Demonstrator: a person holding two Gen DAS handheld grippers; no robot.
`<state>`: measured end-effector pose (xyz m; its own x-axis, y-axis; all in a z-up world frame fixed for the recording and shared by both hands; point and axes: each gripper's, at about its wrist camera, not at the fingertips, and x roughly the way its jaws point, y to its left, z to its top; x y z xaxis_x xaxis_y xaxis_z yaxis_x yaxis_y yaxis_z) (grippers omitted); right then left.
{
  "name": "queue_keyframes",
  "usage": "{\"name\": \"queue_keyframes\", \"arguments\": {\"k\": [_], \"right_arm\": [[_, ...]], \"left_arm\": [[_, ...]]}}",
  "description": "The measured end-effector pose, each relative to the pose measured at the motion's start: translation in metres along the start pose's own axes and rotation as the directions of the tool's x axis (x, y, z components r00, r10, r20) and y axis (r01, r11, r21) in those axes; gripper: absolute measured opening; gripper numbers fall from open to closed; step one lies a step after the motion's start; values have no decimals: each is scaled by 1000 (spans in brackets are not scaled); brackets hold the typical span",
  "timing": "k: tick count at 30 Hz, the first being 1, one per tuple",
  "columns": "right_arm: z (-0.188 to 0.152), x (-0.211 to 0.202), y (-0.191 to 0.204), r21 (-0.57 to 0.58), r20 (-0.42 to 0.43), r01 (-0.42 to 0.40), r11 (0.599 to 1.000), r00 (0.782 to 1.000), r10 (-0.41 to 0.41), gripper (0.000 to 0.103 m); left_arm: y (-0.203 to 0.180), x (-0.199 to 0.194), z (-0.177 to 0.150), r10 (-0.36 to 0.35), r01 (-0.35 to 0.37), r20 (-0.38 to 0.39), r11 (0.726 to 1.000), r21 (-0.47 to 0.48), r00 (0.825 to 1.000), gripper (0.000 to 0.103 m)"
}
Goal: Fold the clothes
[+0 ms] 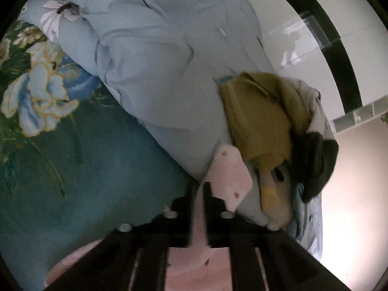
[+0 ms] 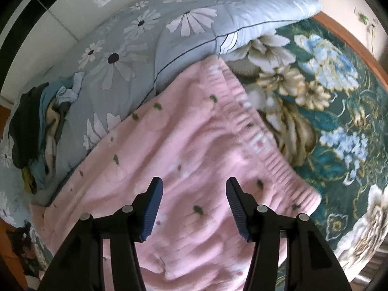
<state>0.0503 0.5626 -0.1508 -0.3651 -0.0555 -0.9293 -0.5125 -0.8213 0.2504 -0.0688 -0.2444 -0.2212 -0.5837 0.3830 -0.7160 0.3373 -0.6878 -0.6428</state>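
A pink fleece garment with small green specks and a ribbed elastic waistband lies spread on the bed's teal floral bedspread, against a pale blue daisy-print quilt. The right gripper hovers over it, jaws wide and empty. The left gripper stands narrow, pinching a fold of pink cloth.

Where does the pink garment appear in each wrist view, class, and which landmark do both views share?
Left wrist view: pink garment at bottom centre, pinched between the dark fingers of the left claw.
Right wrist view: it fills the centre and lower middle.
Shared landmark: daisy-print blue quilt.
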Motion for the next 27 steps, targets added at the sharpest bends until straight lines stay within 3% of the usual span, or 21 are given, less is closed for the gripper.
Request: {"name": "queue_keyframes", "arguments": {"k": [1, 2, 8, 9, 10, 11, 14, 18, 20, 23, 27], "right_arm": [[-1, 1, 2, -1, -1, -5, 1000, 1000, 5, 56], [-1, 2, 4, -4, -2, -8, 1000, 1000, 8, 56], [-4, 11, 12, -17, -23, -10, 1000, 1000, 10, 56], [-5, 13, 12, -15, -27, -10, 1000, 1000, 10, 56], [-6, 14, 12, -13, -31, -9, 1000, 999, 9, 56], [-7, 16, 12, -11, -35, -9, 1000, 999, 8, 56], [-11, 22, 9, -4, -48, -4, 1000, 999, 4, 56], [-16, 31, 8, 13, -65, -14, 1000, 998, 15, 56], [-18, 34, 10, 11, -71, -20, 1000, 997, 21, 56], [-21, 38, 16, 5, -79, -41, 999, 996, 41, 56], [-22, 40, 29, -23, -88, -65, 998, 994, 63, 56]], "left_arm": [[1, 0, -5, -18, 18, 0, 1000, 2, 1000, 53], [1, 2, -8, -32, 32, -2, 999, 5, 999, 58], [-15, 27, -22, -3, 6, -47, 998, 58, 999, 57], [-17, 30, -25, 23, -19, -50, 997, 69, 998, 51], [-21, 33, -27, 57, -53, -50, 995, 81, 997, 20], [-24, 36, -29, 91, -86, -50, 992, 93, 995, 3], [-50, 39, -48, 48, -40, -52, 989, 144, 997, 7], [-103, 55, -89, -17, 51, -125, 961, 273, 992, 7], [-125, 68, -111, -33, 89, -174, 941, 326, 984, 7], [-137, 101, -145, -3, 101, -280, 937, 335, 960, 9], [-138, 102, -162, -12, 132, -343, 935, 329, 939, 32]]}}
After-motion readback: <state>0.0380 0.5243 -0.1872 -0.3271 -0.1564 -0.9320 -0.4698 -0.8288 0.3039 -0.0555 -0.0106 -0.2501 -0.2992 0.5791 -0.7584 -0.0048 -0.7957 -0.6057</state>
